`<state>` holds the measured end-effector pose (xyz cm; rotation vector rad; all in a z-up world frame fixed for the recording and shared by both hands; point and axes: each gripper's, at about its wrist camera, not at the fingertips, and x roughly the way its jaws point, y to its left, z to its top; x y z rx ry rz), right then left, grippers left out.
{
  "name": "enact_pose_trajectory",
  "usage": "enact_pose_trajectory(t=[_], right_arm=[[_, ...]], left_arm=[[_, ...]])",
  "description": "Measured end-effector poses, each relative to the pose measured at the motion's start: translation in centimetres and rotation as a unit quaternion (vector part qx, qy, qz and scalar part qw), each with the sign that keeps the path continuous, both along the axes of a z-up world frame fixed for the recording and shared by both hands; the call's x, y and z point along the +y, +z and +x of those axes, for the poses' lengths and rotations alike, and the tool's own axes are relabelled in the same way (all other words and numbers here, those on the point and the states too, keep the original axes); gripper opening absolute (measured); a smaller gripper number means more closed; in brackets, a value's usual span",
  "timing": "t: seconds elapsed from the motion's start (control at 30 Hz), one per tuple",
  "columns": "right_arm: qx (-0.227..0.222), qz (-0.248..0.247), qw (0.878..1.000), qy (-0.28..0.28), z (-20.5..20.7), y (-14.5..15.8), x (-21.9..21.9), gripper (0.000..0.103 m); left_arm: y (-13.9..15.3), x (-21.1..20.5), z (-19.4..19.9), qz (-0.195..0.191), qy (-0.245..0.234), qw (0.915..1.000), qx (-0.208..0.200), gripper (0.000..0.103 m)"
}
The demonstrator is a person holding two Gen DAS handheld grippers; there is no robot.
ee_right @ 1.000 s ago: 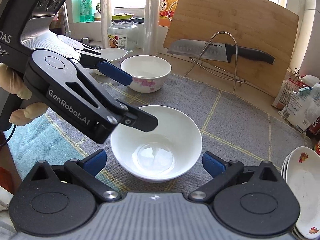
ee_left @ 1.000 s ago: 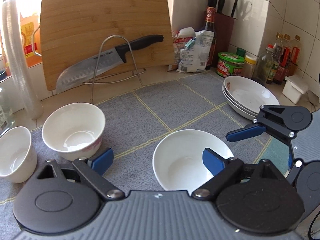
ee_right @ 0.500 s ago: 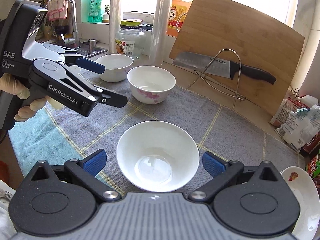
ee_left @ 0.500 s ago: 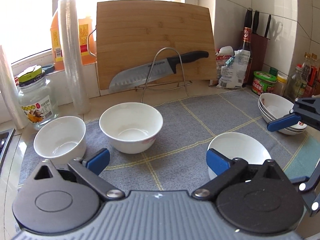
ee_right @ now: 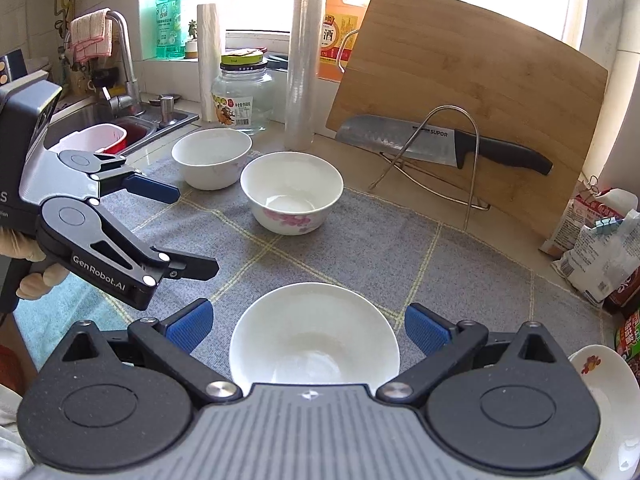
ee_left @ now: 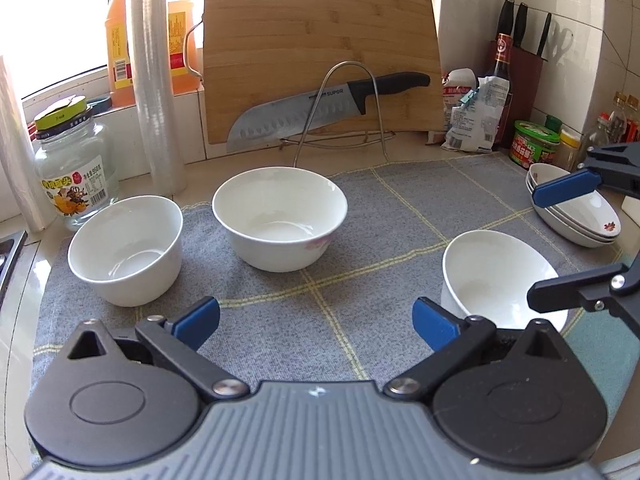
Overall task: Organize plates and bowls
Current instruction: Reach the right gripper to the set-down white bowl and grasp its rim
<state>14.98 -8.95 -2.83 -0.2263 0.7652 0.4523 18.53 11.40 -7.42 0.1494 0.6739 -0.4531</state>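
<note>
- The left gripper (ee_left: 316, 318) has its blue-padded fingers (ee_left: 198, 322) spread wide with nothing between them but the grey checked cloth mat (ee_left: 360, 216).
- The right gripper (ee_right: 308, 326) also stands wide open; the plain white wide-mouthed bowl (ee_right: 314, 334) sits on the mat between its pads, touching neither.
- In the left wrist view, that wide bowl is at 3 o'clock from the left gripper.
- At 12 o'clock from the left gripper stands the white bowl with pink flowers (ee_left: 280, 218); at 10 o'clock, the small straight-sided white bowl (ee_left: 126, 248). Both are upright on the mat and just apart.
- At 2 o'clock, near the mat's far corner, lies the stack of shallow white flower-marked plates (ee_left: 576, 216).
- Beyond the bowls, at 12 o'clock, the bamboo cutting board (ee_left: 320, 52) leans against the wall, with a black-handled steel kitchen knife (ee_left: 320, 108) resting across a wire stand (ee_left: 340, 120).
- At 10 o'clock, past the small bowl, stands a clear glass jar with a green lid (ee_left: 72, 164).
</note>
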Motion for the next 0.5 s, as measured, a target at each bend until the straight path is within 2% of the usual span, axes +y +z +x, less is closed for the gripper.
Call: enact_pose_trajectory(t=[0.1,0.33,0.5], right_arm=[[0.015,0.01,1.0,-0.008,1.1,0.2,0.0,0.103],[0.037,0.041,0.998,-0.017,3.7,0.7,-0.2,0.103],[0.034,0.034,0.999,-0.008,5.4,0.7,0.5,0.103]], left_arm=[[-0.1,0.2,0.4,0.0,0.001,1.0,-0.009,0.102],[-0.6,-0.3,1.4,0.032,0.021,0.9979,-0.051,0.102],[-1.2,-0.9,2.4,0.04,0.029,0.9971,-0.057,0.102]])
